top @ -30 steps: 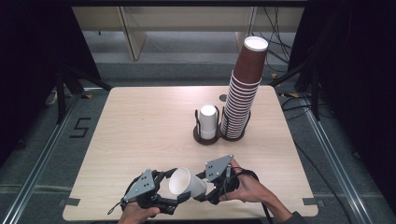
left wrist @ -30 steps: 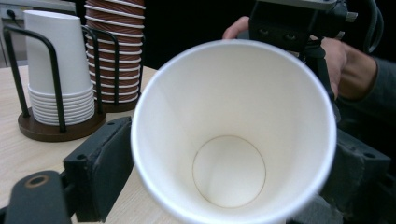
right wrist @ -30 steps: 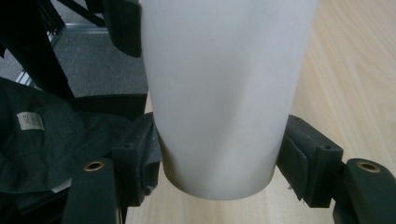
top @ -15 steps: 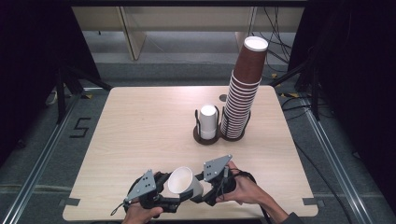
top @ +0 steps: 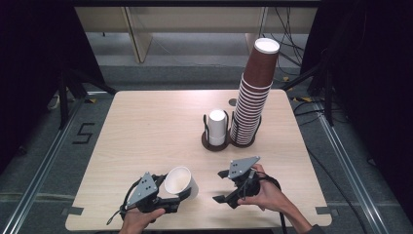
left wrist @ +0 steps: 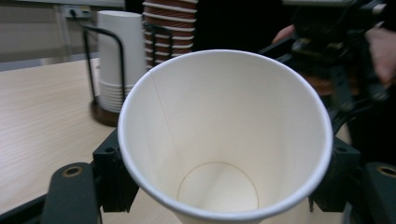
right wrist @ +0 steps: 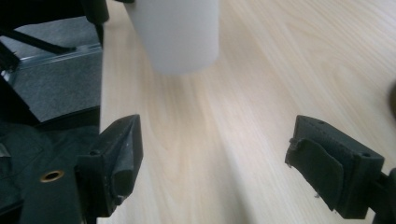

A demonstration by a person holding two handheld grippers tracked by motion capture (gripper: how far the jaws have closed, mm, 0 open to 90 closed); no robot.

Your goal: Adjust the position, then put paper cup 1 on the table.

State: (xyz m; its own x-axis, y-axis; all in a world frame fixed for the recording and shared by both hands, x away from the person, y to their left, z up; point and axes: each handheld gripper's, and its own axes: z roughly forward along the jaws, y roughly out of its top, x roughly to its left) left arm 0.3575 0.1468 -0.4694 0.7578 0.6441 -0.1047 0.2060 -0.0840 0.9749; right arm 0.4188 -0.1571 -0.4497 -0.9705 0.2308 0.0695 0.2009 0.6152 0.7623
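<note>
My left gripper (top: 181,196) clamps a white paper cup (top: 181,182) — tilted, mouth open, seam visible inside; right gripper (top: 221,186) gapes empty over the pale wooden surface (top: 146,126), grey floor (top: 44,161) around.

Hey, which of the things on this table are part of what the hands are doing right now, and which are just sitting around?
In the job:
- white paper cup, clamped in the left gripper, mouth tilted up
- right gripper, open, beside the cup, holding nothing

Just sitting there:
- tall stack of brown cups
- short stack of white cups in the black wire holder
- wooden table
</note>
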